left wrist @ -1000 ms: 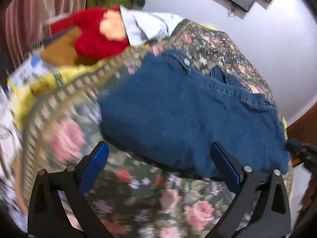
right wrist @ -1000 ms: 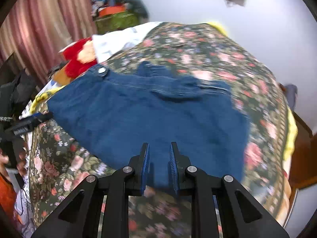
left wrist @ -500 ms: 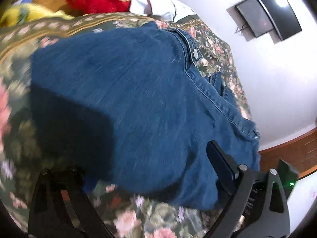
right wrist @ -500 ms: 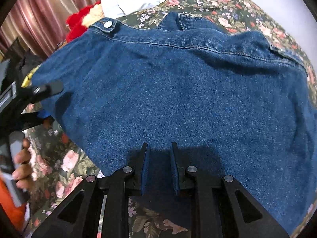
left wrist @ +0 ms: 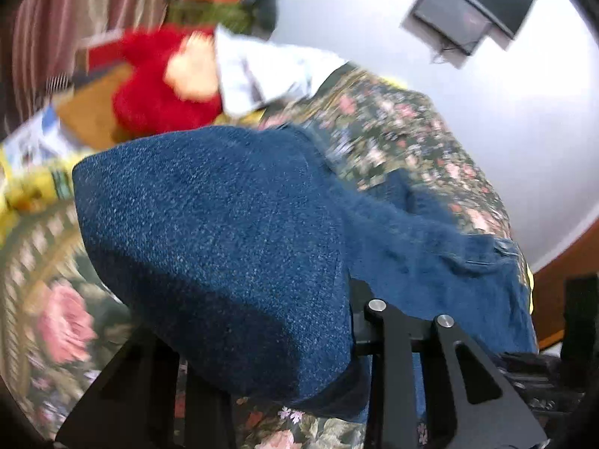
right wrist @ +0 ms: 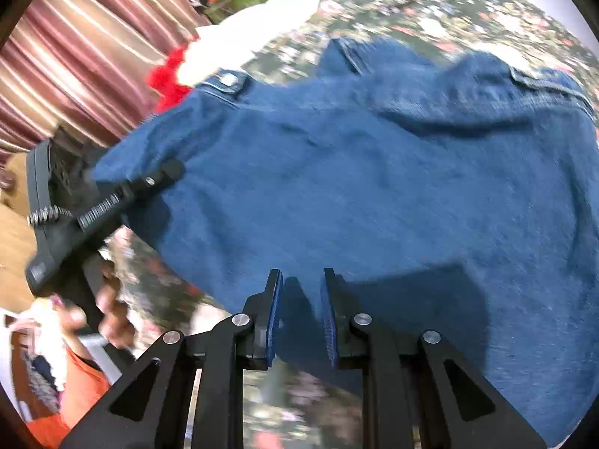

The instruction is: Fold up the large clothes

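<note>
The jeans (right wrist: 374, 194), thick, heavy, floppy denim on the bed (left wrist: 393, 138), want edge grips: the left tool (left wrist: 284, 336) is closing on a bunched fold, and the right tool (right wrist: 299, 321) pinches the near hem.

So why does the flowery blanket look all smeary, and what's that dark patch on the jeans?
Left wrist view: the floral bedspread and red plush toy are motion-blurred. Right wrist view: the bedspread is smeared too; the dark patch on the jeans is shadow beside the right gripper.
</note>
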`<move>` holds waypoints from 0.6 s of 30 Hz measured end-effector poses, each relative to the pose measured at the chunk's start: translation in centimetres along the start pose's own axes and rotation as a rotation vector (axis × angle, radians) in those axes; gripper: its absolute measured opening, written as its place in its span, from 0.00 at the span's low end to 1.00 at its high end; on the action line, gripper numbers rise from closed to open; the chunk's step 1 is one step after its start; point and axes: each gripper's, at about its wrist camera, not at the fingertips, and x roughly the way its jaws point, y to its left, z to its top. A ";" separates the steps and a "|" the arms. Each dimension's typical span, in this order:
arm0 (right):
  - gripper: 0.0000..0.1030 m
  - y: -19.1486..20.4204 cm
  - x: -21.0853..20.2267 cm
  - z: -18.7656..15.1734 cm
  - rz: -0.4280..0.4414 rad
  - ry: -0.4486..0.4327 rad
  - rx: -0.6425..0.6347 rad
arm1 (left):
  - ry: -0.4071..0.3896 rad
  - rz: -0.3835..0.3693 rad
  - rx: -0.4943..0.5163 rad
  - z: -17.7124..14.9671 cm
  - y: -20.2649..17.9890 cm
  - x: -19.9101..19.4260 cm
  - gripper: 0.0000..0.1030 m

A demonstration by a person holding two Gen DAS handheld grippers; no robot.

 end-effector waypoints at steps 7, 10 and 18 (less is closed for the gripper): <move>0.15 4.3 6.2 0.5 0.043 0.098 -0.024 | -0.058 0.034 0.124 0.6 -1.3 -3.2 0.31; 0.15 4.5 8.5 0.5 0.081 0.143 0.010 | -0.041 0.065 0.143 0.5 -1.1 -2.9 0.31; 0.15 2.2 2.1 -0.7 -0.005 0.104 0.036 | -0.107 0.048 0.304 1.1 -6.5 -5.0 0.31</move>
